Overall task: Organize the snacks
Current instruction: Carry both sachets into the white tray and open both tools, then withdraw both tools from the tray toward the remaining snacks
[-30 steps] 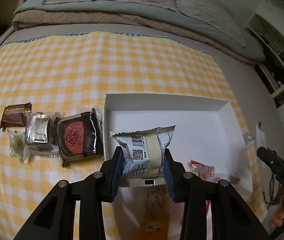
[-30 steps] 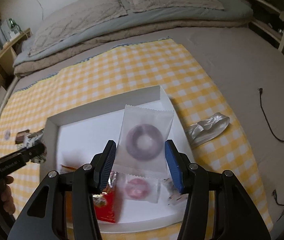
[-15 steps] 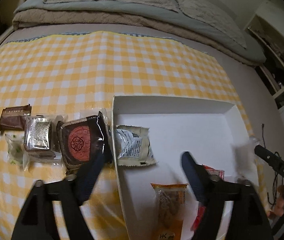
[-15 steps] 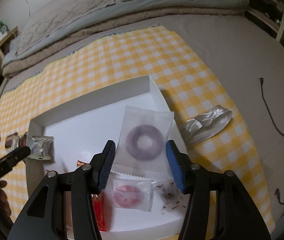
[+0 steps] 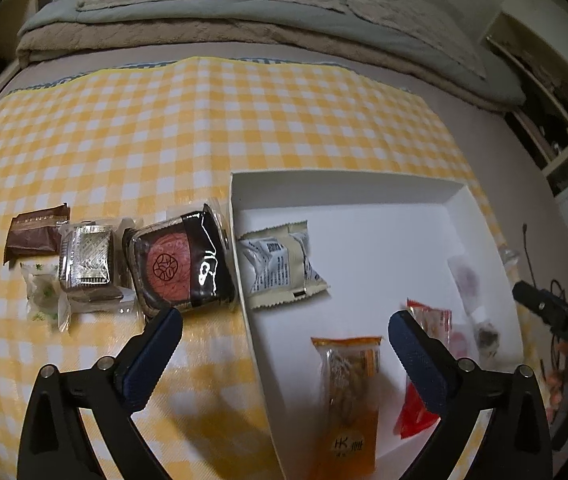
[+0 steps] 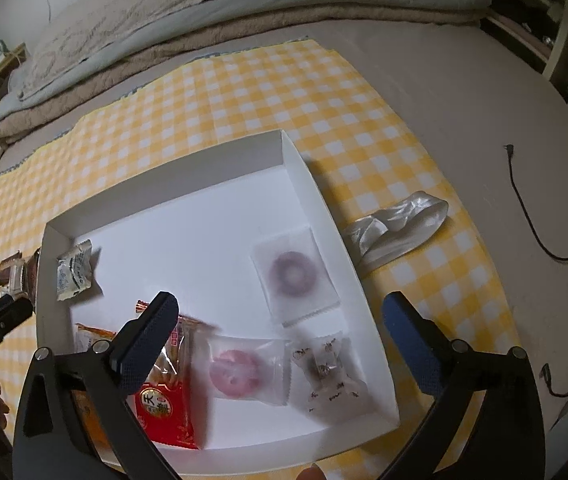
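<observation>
- Dropping snacks into the white box point(image 6: 316, 196): both sets of fingers have just been spreading and now stand wide apart, nothing between them.
- Left gripper point(image 5: 284, 334) hovering over the box's near-left wall; cream packet with printed label point(image 5: 280, 266) lying flat inside, just beyond the left fingers and against that wall.
- Right gripper point(image 6: 278, 312) hovering over the box's near half; clear packet with a purple ring point(image 6: 294, 274) lying flat just beyond the gap, close to the right wall.
- Already inside, near or under the fingers: orange packet point(image 5: 350, 384), red packet point(image 6: 166, 404), clear packet with a pink ring point(image 6: 240, 370), small patterned candy packet point(image 6: 328, 368).
- Waiting outside on the checked cloth point(image 5: 212, 120), beyond and left of the left fingers: dark tray with a red round cake point(image 5: 180, 262), silver-wrapped piece point(image 5: 86, 256), brown packet point(image 5: 36, 230), pale greenish packet point(image 5: 42, 288); a crumpled silvery wrapper point(image 6: 396, 226) beyond the right fingers, outside the right wall.
- Next, likely: lifting clear, swinging the left fingers over the dark tray, closest to the box, and straddling its sides before closing; glossy film may slip, so a square grip on the rigid tray looks wiser.
- Right fingers probably best aimed at the silvery wrapper, thin and flat, calling for a low pinch at a raised fold.
</observation>
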Demonstrator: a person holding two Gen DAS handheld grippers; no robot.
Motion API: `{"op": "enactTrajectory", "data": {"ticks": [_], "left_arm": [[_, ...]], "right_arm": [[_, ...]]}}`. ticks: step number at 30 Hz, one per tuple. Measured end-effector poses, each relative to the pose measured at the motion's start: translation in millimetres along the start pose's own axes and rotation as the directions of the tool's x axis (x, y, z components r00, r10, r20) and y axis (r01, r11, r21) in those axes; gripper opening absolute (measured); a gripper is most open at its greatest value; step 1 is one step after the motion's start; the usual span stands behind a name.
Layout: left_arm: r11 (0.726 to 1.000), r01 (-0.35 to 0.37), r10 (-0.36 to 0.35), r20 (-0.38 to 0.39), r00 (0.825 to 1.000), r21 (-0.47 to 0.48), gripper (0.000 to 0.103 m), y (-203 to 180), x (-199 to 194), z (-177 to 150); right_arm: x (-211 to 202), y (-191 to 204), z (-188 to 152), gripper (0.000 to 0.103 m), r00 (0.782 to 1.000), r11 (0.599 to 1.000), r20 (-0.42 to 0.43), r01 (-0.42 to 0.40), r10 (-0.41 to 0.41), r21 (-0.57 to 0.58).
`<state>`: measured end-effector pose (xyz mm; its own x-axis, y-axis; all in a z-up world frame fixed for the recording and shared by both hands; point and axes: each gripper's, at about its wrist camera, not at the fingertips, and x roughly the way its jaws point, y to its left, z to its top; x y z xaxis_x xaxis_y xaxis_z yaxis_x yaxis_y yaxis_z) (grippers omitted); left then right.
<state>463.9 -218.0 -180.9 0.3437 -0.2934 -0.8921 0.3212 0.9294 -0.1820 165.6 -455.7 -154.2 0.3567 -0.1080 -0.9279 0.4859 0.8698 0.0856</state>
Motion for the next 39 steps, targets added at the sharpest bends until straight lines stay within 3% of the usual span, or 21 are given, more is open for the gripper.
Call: {"op": "enactTrajectory", "data": {"ticks": [13, 23, 39], "left_arm": [[0.999, -0.008, 0.007, 0.015, 1.000, 0.035, 0.103, -6.1, -29.8, -8.5], [0.999, -0.014, 0.011, 0.074, 0.997, 0.038, 0.103, 4.6, -70.7, -15.6], [0.996, -0.089, 0.088, 0.166, 0.982, -0.002, 0.103, 61.7, -135.3, -31.8]], "right_arm": [[-23.6, 6.5, -9.6, 0.103, 1.000, 1.000, 0.023, -0.004, 0.004, -0.008], [-56.5, 21.6, -15.7, 0.103, 0.997, 1.000, 0.079, -0.011, 0.013, -0.023], [-81.1, 80.1, -20.9, 0.103, 0.984, 0.994, 0.160, -0.063, 0.078, -0.095]]}}
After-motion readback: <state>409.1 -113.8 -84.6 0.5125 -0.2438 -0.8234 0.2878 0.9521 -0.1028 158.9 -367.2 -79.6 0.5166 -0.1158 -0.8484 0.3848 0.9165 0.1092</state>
